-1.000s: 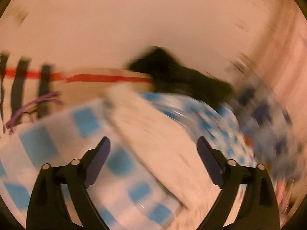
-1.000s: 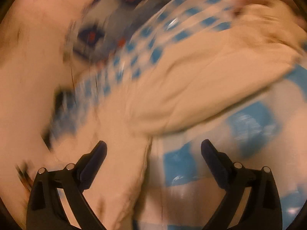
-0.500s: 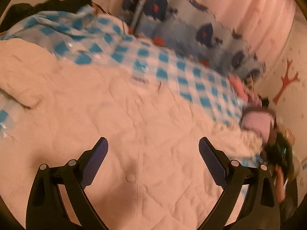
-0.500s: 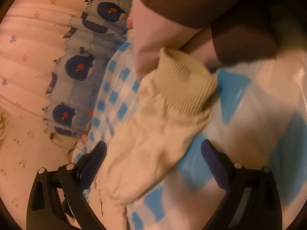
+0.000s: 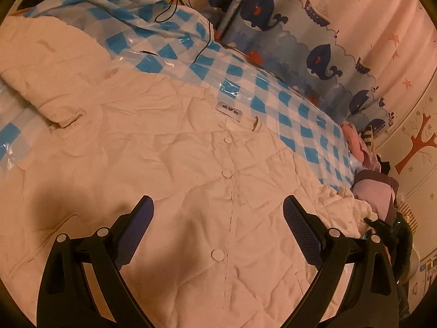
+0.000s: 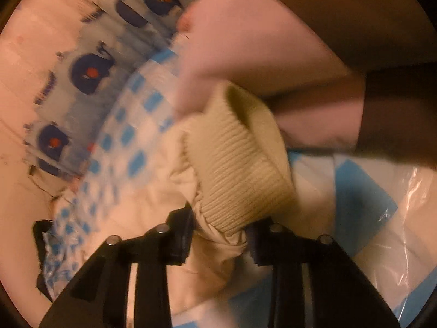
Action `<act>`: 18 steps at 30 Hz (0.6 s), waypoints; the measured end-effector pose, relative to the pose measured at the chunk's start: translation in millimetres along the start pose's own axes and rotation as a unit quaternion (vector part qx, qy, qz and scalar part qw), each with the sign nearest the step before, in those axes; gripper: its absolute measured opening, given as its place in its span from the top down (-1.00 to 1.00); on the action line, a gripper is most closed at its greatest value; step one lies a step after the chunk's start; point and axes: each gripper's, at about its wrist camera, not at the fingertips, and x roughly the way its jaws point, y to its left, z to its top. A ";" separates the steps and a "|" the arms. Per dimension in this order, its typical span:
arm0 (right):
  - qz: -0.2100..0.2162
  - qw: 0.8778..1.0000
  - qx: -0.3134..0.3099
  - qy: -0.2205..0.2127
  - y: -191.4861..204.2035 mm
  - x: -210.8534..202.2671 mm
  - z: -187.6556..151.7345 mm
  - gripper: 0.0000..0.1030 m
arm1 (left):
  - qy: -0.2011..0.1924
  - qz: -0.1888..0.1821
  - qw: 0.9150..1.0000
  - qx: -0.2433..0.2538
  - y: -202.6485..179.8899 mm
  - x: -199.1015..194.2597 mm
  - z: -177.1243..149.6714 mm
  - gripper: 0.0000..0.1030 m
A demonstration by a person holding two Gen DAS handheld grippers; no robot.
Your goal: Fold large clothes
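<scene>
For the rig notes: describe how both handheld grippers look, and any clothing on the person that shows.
Both are alike: the left gripper and right gripper have matte black angular plastic arms with silver pivot screws. The fingers carry flat dark blue pads with a fine ribbed grip texture. No cables or markings show on them. A dark brown sleeve shows in the right wrist view.

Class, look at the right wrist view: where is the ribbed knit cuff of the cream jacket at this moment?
The ribbed cuff sits mid-frame, just above the right tool, whose jaws are closing on the sleeve fabric below it, over the blue checked sheet.
</scene>
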 end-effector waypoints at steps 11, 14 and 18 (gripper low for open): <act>0.079 0.993 0.090 -0.017 -40.8 -6.5 -5.9 -0.20 | 0.008 0.000 1.000 -0.005 0.7 1.4 -0.8 -0.78; 0.052 0.992 0.117 -0.001 -58.8 9.2 -12.3 -0.26 | 0.010 0.005 1.000 -0.005 1.9 2.0 -0.9 -0.78; 0.034 0.995 0.094 0.003 -53.2 18.3 -8.8 -0.35 | 0.016 0.006 1.000 -0.011 4.1 3.6 -1.5 -0.78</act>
